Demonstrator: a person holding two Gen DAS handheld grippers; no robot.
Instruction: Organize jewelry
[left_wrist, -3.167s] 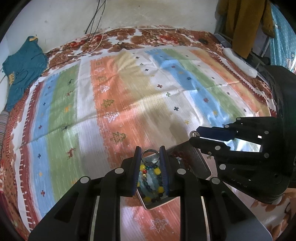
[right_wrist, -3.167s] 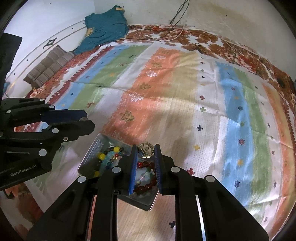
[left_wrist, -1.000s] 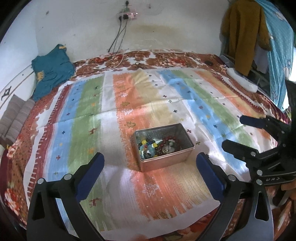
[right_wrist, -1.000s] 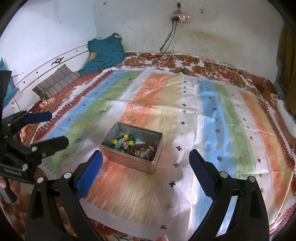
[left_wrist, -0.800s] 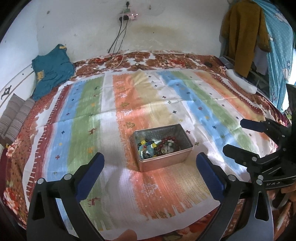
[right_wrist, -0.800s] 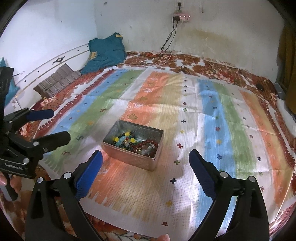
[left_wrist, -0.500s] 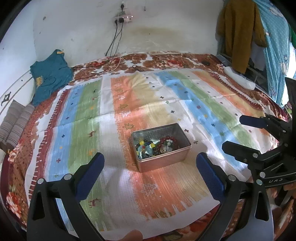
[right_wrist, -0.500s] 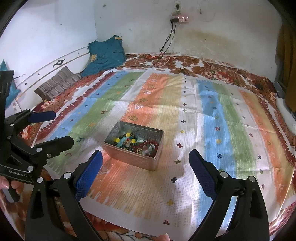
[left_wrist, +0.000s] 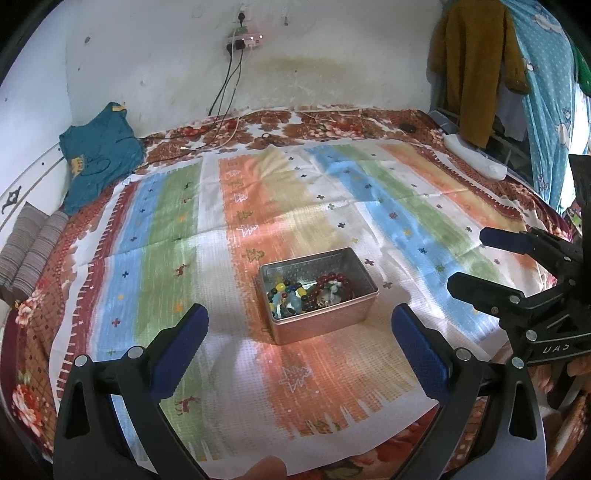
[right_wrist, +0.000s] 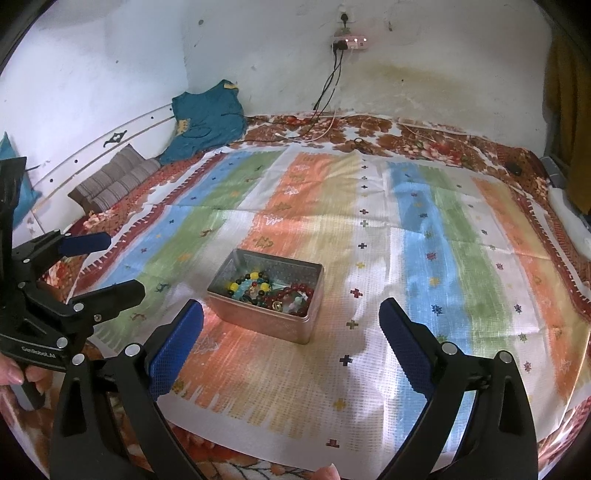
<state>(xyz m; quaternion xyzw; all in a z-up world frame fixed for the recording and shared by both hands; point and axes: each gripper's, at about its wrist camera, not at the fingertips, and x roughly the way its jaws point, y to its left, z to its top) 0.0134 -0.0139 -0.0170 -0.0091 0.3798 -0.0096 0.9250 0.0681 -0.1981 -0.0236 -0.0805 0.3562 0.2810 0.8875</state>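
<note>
Your left gripper (left_wrist: 300, 336) is spread wide and holds nothing, and your right gripper (right_wrist: 291, 330) is the same, wide apart and empty. The metal tin (left_wrist: 325, 321) sits mid-frame on the striped cloth (left_wrist: 177, 236), between and beyond the fingertips in both views, touching neither gripper. Bead bracelets (left_wrist: 328, 286) lie heaped inside it, dark red and mixed colours.

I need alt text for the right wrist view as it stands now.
A rectangular silver metal tin holding beaded bracelets sits on a striped multicoloured cloth, ahead of the open right gripper, which holds nothing. The left gripper, also open, shows at the left edge.
</note>
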